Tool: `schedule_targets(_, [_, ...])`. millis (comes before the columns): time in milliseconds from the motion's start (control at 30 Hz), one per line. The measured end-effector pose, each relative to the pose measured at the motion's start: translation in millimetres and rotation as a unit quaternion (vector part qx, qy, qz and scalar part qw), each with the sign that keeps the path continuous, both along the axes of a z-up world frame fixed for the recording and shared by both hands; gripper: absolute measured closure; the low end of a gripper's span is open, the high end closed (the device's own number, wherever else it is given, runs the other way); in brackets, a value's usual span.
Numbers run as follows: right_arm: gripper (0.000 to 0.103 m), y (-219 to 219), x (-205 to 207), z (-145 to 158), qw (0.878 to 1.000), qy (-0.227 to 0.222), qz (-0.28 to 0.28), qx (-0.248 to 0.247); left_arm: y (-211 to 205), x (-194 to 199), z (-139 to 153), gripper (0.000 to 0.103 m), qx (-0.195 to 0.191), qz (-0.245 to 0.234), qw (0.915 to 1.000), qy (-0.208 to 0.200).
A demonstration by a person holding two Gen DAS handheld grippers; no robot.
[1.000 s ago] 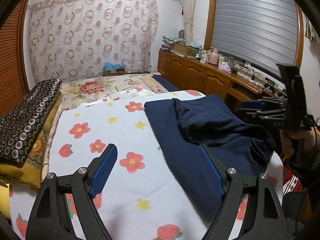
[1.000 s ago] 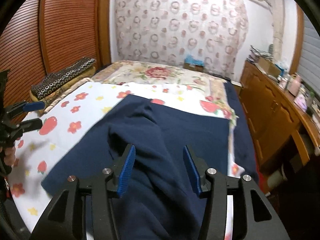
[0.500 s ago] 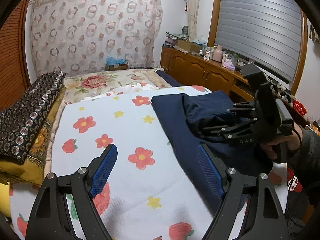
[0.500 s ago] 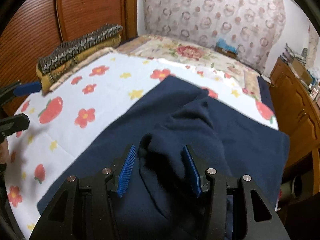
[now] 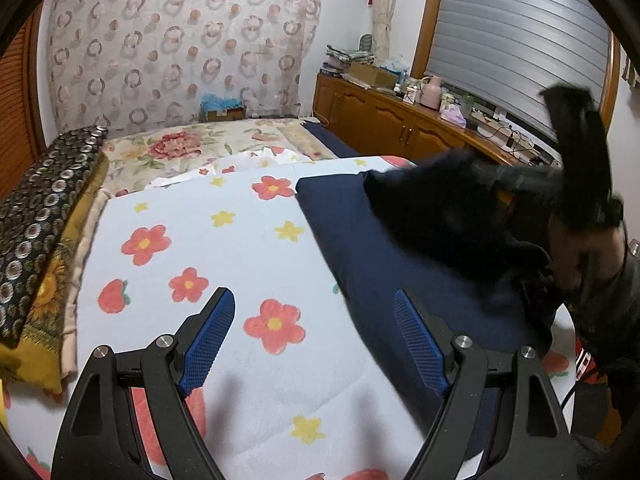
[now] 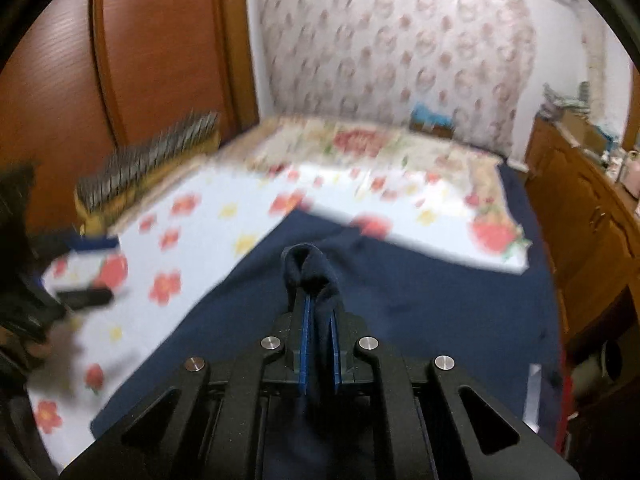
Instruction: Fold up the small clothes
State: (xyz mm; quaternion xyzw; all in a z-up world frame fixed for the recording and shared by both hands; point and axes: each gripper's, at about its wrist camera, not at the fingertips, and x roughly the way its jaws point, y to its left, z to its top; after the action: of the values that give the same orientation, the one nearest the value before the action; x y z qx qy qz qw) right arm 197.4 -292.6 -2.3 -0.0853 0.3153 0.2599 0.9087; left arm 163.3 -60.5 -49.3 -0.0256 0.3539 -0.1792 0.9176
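A navy blue garment [image 5: 372,248] lies spread on the flowered bed sheet [image 5: 208,264], on the right side of the left wrist view. My left gripper [image 5: 316,332] is open and empty, hovering over the sheet at the garment's left edge. My right gripper [image 6: 318,324] is shut on a bunched fold of the navy garment [image 6: 310,268] and holds it lifted above the rest of the cloth [image 6: 440,304]. In the left wrist view the right gripper [image 5: 576,160] appears blurred at the far right, with the dark fold hanging from it.
A stack of patterned folded blankets [image 5: 44,208] lies along the bed's left edge. A wooden cabinet [image 5: 400,128] with clutter runs along the right wall. A floral quilt [image 5: 188,148] covers the far end of the bed. The left gripper shows blurred in the right wrist view [image 6: 80,272].
My right gripper has closed on a fold of the navy garment and lifted it. The left gripper has stayed open and shifted only slightly over the sheet.
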Motion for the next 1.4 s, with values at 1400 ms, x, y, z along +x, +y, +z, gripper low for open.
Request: schedule_targets(1400, [0.099,-58.5,122.7,-40.0,0.992,0.096,-0.077,-0.001,-60.5,12.6,-31.5,0.02,0.047,-0.043,0.9959,0.064])
